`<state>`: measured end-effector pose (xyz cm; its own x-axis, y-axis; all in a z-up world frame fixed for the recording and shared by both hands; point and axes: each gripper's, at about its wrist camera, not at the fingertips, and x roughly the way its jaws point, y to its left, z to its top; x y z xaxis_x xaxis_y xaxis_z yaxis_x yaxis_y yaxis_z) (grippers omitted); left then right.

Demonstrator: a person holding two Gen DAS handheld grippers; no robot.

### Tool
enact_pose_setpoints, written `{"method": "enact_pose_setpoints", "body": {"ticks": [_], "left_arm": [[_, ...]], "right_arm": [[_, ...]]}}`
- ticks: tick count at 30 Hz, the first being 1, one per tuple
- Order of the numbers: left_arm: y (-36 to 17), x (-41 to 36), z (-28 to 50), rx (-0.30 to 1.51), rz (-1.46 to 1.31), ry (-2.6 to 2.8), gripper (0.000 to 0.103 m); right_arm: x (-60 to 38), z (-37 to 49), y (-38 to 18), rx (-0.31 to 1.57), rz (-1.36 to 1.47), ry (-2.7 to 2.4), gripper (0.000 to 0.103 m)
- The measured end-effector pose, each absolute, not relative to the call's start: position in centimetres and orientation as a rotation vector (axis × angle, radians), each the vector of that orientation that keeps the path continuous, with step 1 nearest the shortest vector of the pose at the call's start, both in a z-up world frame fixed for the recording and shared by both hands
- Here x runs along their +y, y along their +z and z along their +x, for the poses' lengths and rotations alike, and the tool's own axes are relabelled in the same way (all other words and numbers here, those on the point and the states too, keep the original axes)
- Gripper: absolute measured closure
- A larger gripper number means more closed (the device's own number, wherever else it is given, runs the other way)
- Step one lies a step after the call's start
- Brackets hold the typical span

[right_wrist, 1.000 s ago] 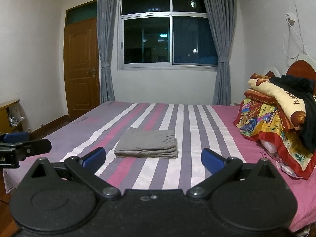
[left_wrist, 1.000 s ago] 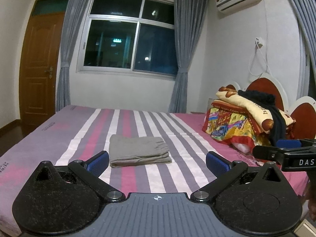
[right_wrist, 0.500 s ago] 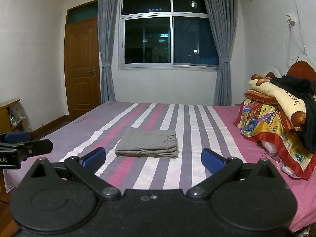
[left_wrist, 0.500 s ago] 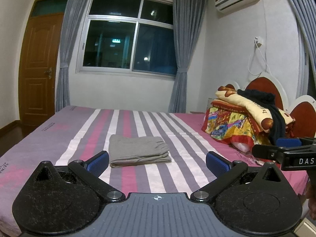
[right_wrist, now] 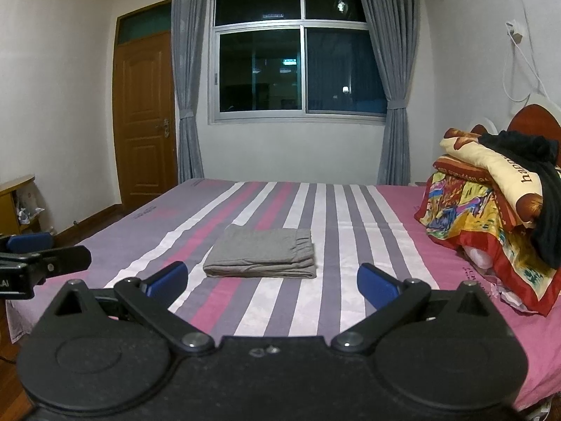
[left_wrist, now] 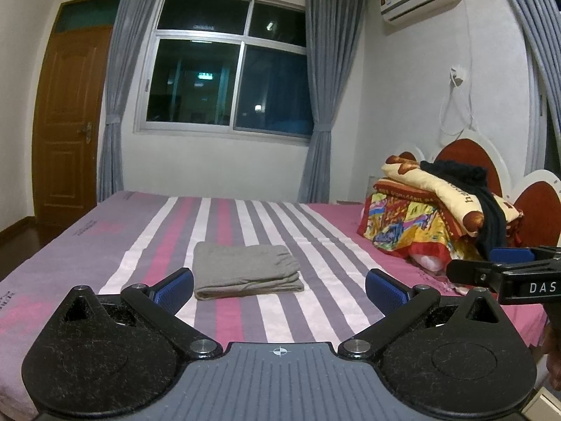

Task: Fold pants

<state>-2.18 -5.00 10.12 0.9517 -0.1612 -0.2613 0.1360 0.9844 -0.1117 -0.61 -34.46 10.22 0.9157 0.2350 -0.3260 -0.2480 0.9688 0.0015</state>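
A pair of grey knit pants point(left_wrist: 245, 268) lies folded into a compact flat rectangle on the bed's striped sheet of purple, pink and white bands point(left_wrist: 315, 245), roughly in the middle of the mattress, with its gathered waistband edge turned toward the headboard side. The left gripper point(left_wrist: 279, 285) is held low at the near edge of the bed, its blue-padded fingers point(left_wrist: 174, 285) spread wide apart with nothing between them, and the pants lie beyond the fingertips, apart from them. The right gripper point(right_wrist: 272, 279) sits likewise at the near edge, its blue-padded fingers point(right_wrist: 378, 282) also spread wide and holding nothing; in its view the folded pants point(right_wrist: 263, 252) lie ahead, clear of both tips. Each gripper shows at the margin of the other's view. At the head of the bed a heap of colourful patterned quilts point(right_wrist: 484, 217) is piled against the red-and-white headboard point(left_wrist: 466, 156), with a black garment point(right_wrist: 540, 189) draped over the top. Behind the bed are a dark window point(right_wrist: 298, 66) flanked by grey curtains point(right_wrist: 392, 70) and a brown wooden door point(right_wrist: 145, 119).
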Motion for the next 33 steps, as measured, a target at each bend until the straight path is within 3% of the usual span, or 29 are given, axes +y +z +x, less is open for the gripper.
{"method": "enact_pose_setpoints", "body": {"ticks": [33], "left_arm": [[9.3, -4.5, -3.0, 0.193, -0.131, -0.165, 0.000]], "right_arm": [[-34.1, -0.6, 10.0, 0.336, -0.047, 0.244, 0.000]]}}
